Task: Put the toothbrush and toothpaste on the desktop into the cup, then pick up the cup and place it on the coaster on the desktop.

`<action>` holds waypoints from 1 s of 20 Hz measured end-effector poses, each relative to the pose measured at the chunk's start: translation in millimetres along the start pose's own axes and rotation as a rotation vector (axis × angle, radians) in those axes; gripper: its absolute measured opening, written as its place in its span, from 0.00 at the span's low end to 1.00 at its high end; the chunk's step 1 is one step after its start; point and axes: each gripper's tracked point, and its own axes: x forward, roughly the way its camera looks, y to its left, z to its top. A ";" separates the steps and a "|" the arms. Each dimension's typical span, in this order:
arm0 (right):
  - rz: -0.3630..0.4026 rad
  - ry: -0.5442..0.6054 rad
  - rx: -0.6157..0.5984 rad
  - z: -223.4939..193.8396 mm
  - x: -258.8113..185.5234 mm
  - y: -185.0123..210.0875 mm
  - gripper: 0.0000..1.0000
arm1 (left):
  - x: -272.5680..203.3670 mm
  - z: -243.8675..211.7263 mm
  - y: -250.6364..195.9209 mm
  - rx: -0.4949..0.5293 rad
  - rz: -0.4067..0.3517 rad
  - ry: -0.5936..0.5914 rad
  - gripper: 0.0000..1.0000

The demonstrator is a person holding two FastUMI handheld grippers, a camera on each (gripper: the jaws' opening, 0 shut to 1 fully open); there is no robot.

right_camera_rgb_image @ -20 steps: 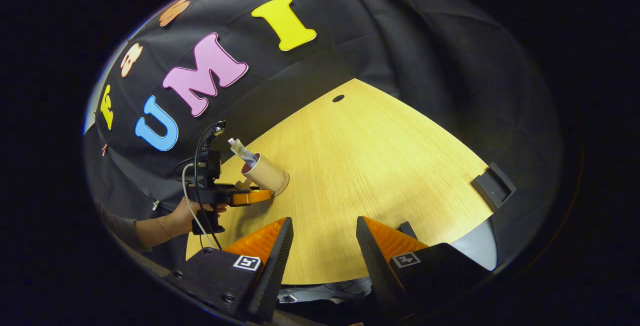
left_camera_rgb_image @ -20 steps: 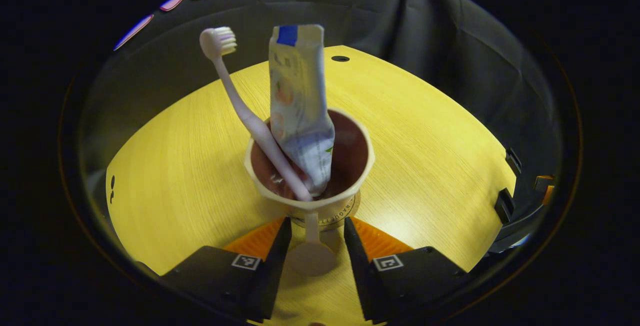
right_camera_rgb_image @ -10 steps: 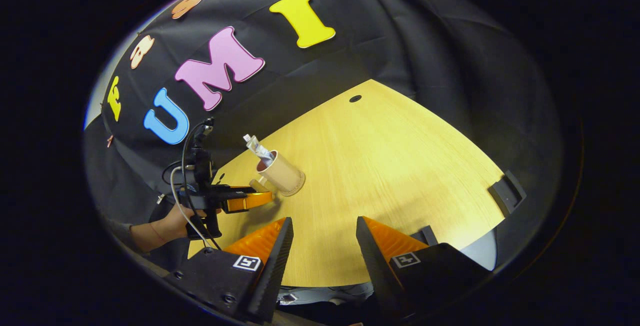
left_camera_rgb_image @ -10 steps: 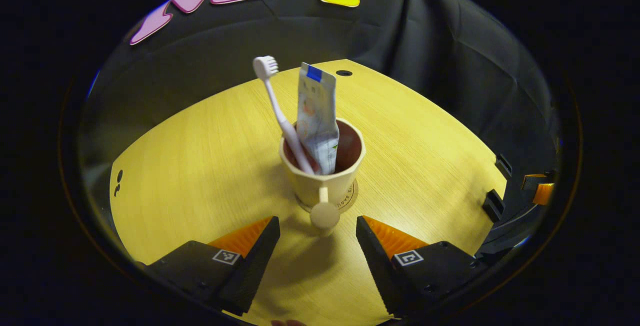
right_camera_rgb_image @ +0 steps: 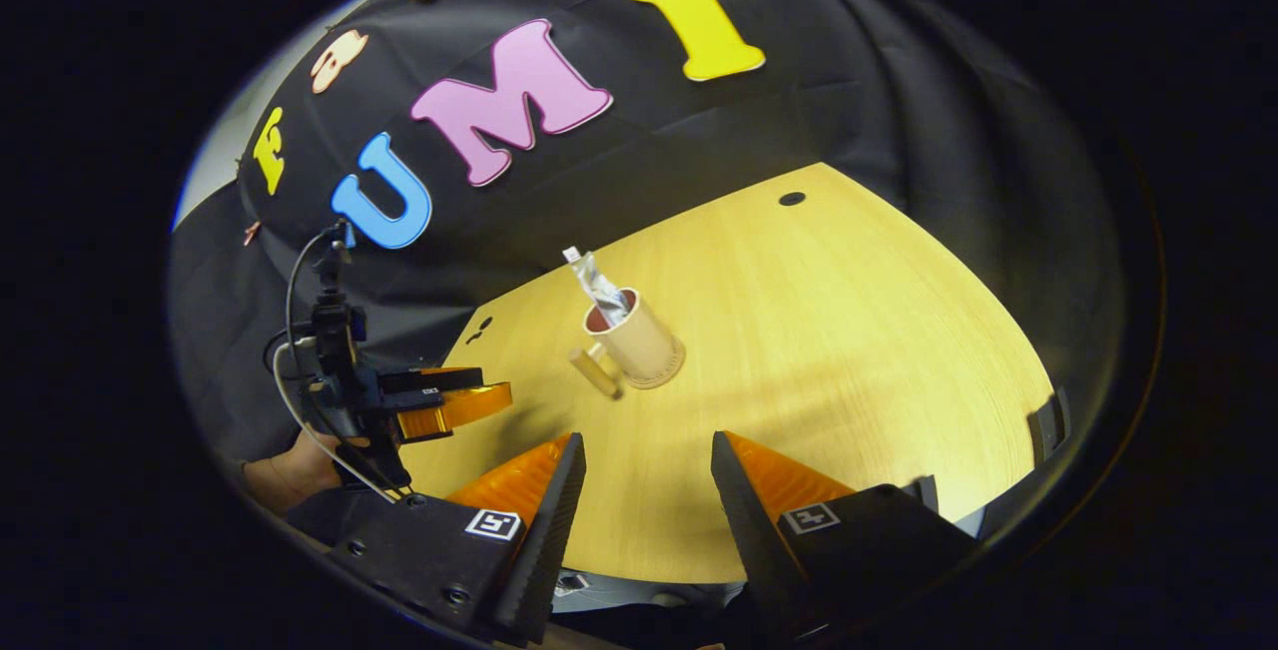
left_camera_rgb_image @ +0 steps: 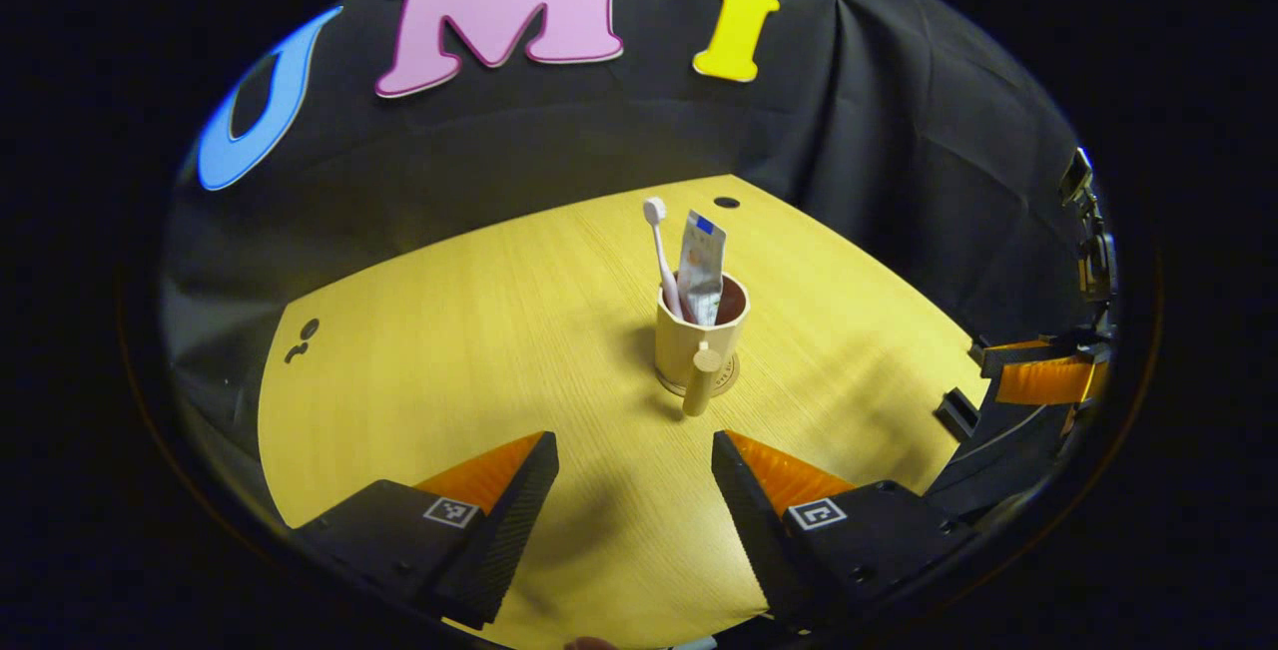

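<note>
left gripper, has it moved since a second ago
Yes. The left gripper has backed away from the cup: its fingers flanked the handle before, and now stand open well short of it. The cup sits on the coaster with bare desktop between.

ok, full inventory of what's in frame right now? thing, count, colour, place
cup: 1, cream outside and dark brown inside, with a handle, upright on the coaster, mid desktop
toothbrush: 1, pale pink, head up in the cup
toothpaste: 1, white tube with a blue end, standing in the cup
coaster: 1, tan, under the cup
desktop: 1, light wood, round with a small dark hole at the far edge
clips: dark, at the desktop edge; count unclear
left gripper: 1, open, holding nothing, apart from the cup
right gripper: 1, open, holding nothing, over the near edge
hand: 1, holding the left gripper
</note>
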 end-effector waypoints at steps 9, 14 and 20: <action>0.106 -0.009 -0.120 13.5 11.9 89.4 0.79 | -90.6 -15.9 31.4 -0.155 0.060 -0.129 0.96; 0.118 -0.020 -0.171 12.9 6.5 122.4 0.79 | -128.9 -26.4 40.4 -0.205 0.064 -0.176 0.96; 0.134 -0.027 -0.202 6.7 4.4 141.3 0.79 | -151.6 -25.6 36.4 -0.226 0.068 -0.216 0.96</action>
